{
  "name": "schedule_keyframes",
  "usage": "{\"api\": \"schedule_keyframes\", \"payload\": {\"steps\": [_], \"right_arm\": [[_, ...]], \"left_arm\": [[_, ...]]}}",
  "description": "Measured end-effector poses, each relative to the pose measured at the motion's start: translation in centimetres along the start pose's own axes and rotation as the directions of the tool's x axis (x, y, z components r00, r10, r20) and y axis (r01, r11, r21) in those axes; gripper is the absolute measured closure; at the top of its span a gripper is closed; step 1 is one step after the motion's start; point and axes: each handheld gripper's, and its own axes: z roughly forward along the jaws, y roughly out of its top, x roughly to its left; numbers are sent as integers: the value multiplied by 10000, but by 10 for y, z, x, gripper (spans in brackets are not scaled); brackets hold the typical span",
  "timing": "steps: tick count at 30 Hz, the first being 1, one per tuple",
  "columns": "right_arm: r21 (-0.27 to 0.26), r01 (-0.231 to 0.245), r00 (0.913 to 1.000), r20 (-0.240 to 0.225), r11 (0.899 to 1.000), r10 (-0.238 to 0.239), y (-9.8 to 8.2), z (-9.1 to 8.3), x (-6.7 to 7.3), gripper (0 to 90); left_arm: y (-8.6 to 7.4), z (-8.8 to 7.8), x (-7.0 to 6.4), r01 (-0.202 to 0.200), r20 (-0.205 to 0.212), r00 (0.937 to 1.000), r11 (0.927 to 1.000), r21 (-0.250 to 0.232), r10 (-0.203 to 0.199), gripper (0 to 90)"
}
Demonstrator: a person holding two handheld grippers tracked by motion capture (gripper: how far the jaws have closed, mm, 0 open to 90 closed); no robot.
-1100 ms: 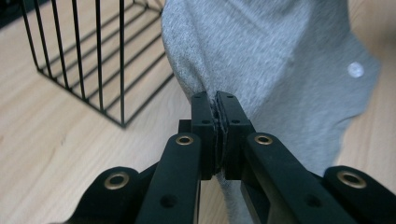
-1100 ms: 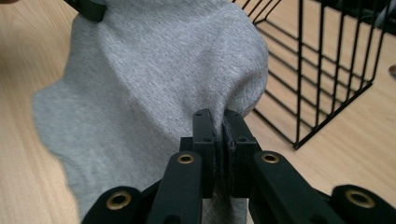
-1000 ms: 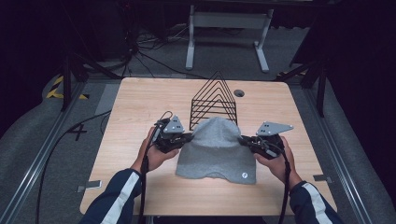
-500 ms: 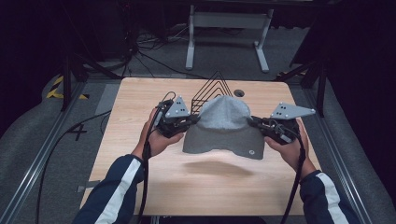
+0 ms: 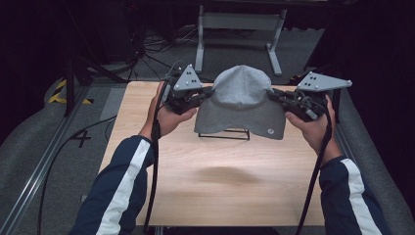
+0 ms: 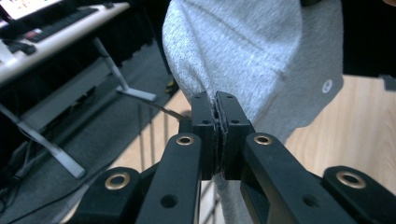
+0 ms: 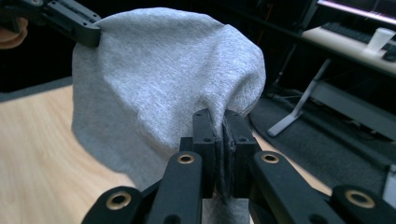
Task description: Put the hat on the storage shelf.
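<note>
Two grippers hold one grey hat stretched between them above the counter, directly over the wire rack: left gripper and right gripper each clamped on an opposite edge.

A: What colour is the hat at centre frame?
B: Heather grey, with a small white round logo near its lower right edge.
A: And the rest?
B: Pale wood-grain worktop, black wire rack, black tools, navy sleeves with a white stripe.
</note>
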Motion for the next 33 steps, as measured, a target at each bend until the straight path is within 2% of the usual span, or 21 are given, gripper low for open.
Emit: {"api": "schedule_keyframes", "payload": {"steps": [1,3,6,11,15,18,22,29,33], "right_arm": [[-64,3,10000,54,10000,-3,5,-1,-2,853],[-125,50,9997,223,9999,-48,14,0,-6,852],[-200,121,9994,328,9997,-114,26,3,-11,852],[-270,191,9982,582,9995,-175,41,14,-19,852],[-323,-17,9979,646,9995,38,47,23,-28,853],[-228,-43,9970,775,9997,61,50,32,-34,853],[-287,-58,9977,672,9996,77,51,39,-37,852],[-133,-18,9982,593,9999,26,47,54,-39,852],[-32,29,9985,539,10000,-27,42,64,-37,852]], "left_arm": [[7,-1,7,98,-159,9998,9999,-93,-99,874],[13,-2,15,143,-284,9995,9998,-162,-147,873],[22,-4,25,413,-455,9981,9989,-236,-424,873],[38,2,41,425,-788,9959,9990,-167,-437,873],[45,9,51,399,-968,9945,9992,-26,-400,873],[46,16,60,523,-1035,9933,9986,78,-512,873],[43,24,67,645,-1102,9920,9978,180,-622,874],[31,35,75,924,-984,9912,9952,331,-888,873],[20,42,78,1355,-915,9869,9904,262,-1326,874]]}}
